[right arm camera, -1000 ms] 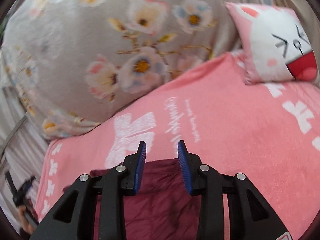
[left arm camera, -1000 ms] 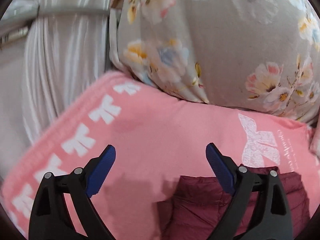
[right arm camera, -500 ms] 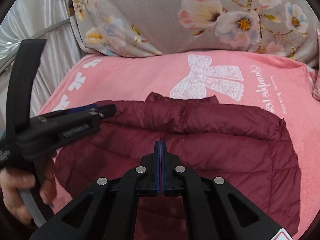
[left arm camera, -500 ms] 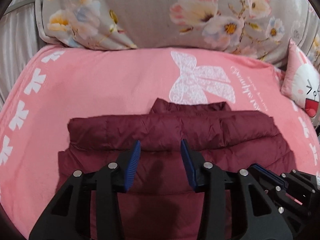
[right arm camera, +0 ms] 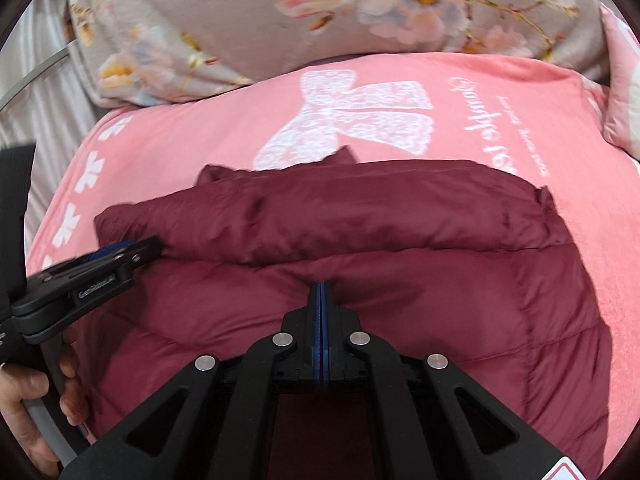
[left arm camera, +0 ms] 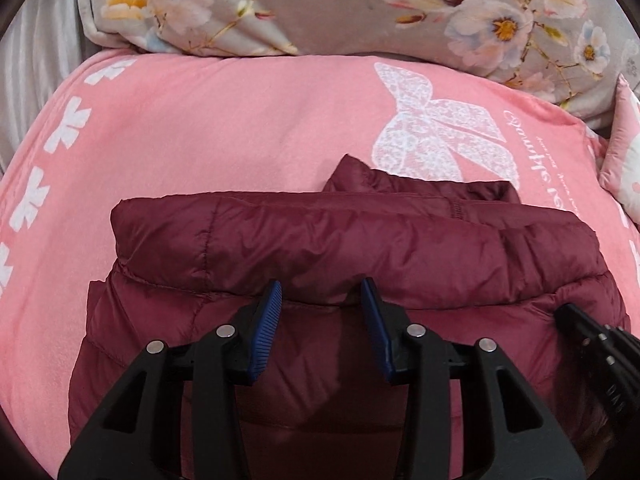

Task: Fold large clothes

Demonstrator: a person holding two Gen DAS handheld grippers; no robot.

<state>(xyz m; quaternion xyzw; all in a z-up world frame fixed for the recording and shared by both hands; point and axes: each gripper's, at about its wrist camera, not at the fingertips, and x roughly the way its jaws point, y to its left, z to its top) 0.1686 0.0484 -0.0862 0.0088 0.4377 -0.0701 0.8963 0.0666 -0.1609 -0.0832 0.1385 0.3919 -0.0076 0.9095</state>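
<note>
A maroon puffer jacket (left arm camera: 320, 240) lies on the pink blanket (left arm camera: 200, 128), its sleeves folded across the chest in a thick band and its collar pointing away. My left gripper (left arm camera: 321, 286) is open just above the jacket, its blue pads (left arm camera: 266, 332) at the band's near edge with nothing between them. In the right wrist view the same jacket (right arm camera: 400, 220) fills the middle. My right gripper (right arm camera: 321, 286) is shut, its tips pressed into the crease under the band; no fabric shows between the pads. The left gripper (right arm camera: 100, 268) appears at the jacket's left side, held by a hand (right arm camera: 32, 400).
A large grey floral pillow (left arm camera: 360, 4) lies along the far edge of the blanket. A pink cartoon cushion (left arm camera: 624, 160) sits at the far right. Pale curtain fabric (right arm camera: 36, 92) hangs to the left. The right gripper's body (left arm camera: 596, 348) enters the left wrist view at lower right.
Both grippers have come down and forward, closer to the jacket's folded band. The left stays open at about the same width, and the right stays shut.
</note>
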